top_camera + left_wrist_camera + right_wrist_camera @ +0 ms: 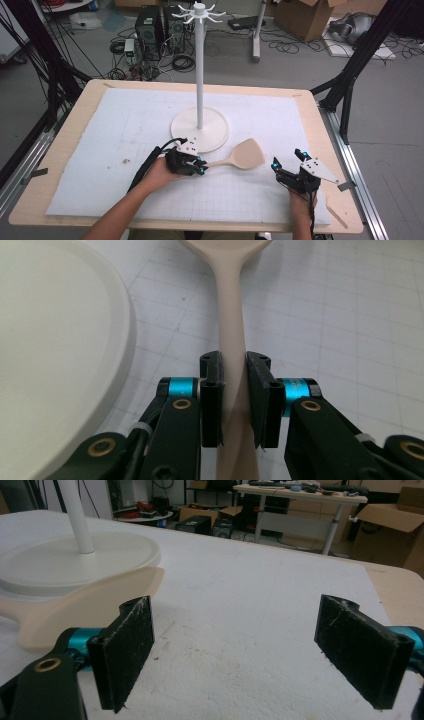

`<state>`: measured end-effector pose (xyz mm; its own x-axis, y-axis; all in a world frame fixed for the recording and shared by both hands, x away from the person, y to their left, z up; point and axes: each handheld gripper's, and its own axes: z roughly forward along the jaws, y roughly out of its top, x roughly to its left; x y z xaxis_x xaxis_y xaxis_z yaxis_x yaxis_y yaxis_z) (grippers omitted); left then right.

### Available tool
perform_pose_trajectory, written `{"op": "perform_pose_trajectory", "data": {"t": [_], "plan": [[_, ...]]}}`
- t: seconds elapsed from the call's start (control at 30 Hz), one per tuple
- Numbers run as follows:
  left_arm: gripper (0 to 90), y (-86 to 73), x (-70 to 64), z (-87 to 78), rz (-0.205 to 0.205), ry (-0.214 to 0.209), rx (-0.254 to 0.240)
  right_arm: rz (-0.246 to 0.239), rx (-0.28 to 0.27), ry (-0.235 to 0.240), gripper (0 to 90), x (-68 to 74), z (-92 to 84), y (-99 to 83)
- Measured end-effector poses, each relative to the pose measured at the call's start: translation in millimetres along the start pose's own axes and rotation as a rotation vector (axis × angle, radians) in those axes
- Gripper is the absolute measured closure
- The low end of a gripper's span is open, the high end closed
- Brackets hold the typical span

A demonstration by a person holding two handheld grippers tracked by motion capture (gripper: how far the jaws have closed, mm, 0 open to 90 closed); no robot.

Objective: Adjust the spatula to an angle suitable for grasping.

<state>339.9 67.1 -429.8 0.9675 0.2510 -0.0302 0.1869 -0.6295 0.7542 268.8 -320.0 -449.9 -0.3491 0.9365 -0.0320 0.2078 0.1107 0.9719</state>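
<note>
My left gripper (pixel 234 390) pinches the spatula (pixel 231 330) by its handle. My right gripper (pixel 250 650) is spread wide.

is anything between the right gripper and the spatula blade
Nothing visible: bare white mat lies between the right hand-held gripper and the spatula, whose handle the left hand-held gripper clamps.

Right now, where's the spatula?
In the high view the spatula lies on the white mat just right of the stand's base, its handle clamped in the left gripper, its blade pointing toward the open right gripper.
</note>
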Motion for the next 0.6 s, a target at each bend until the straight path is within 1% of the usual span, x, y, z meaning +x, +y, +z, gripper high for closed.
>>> {"op": "perform_pose_trajectory", "data": {"t": [0.03, 0.07, 0.1, 0.13, 0.2, 0.23, 0.27, 0.3, 0.37, 0.4, 0.47, 0.5, 0.6], "plan": [[77.0, 0.0, 0.0, 0.0, 0.000, 0.000, 0.000, -0.006, -0.004, -0.002, 15.1, -0.5, 0.1, 0.1], [77.0, -2.2, -1.6, -2.8, 0.012, -0.010, -0.002, -0.005, -0.004, -0.002, 15.1, -0.4, 0.1, 0.1], [77.0, -3.4, -2.3, -4.1, 0.015, -0.015, -0.007, -0.001, 0.001, 0.000, 15.1, 0.0, -0.1, 0.0], [77.0, -3.4, -2.3, -4.1, 0.015, -0.015, -0.007, -0.007, -0.004, -0.002, 15.1, -0.5, 0.2, 0.1], [77.0, -6.1, -3.6, -5.9, 0.019, -0.021, -0.013, -0.004, -0.002, 0.000, 15.1, -0.1, 0.3, 0.0], [77.0, -8.8, -3.7, -8.0, 0.038, -0.030, -0.012, -0.004, -0.003, 0.000, 15.1, -0.1, 0.1, 0.1], [77.0, -8.8, -3.7, -8.0, 0.038, -0.030, -0.012, -0.004, -0.002, 0.001, 15.1, 0.0, 0.1, 0.0], [77.0, -10.6, -3.2, -9.2, 0.042, -0.046, -0.020, -0.005, -0.001, 0.001, 15.1, -0.1, 0.1, 0.0], [77.0, -11.3, -3.1, -9.1, 0.038, -0.052, -0.026, -0.007, -0.002, 0.000, 15.1, -0.1, 0.2, 0.0], [77.0, -11.5, -2.3, -9.2, 0.044, -0.051, -0.020, -0.007, -0.002, 0.000, 15.1, -0.1, 0.2, 0.0], [76.9, -12.5, -1.3, -7.0, 0.037, -0.047, -0.004, -0.004, 0.000, 0.000, 15.1, 0.1, 0.0, 0.0], [77.0, -12.5, -1.3, -7.0, 0.037, -0.047, -0.004, -0.004, 0.000, 0.000, 15.1, 0.1, 0.0, 0.0], [76.9, -13.0, -2.2, -3.7, 0.039, -0.056, 0.017, -0.006, -0.001, 0.001, 15.1, 0.0, 0.1, 0.0]]}}
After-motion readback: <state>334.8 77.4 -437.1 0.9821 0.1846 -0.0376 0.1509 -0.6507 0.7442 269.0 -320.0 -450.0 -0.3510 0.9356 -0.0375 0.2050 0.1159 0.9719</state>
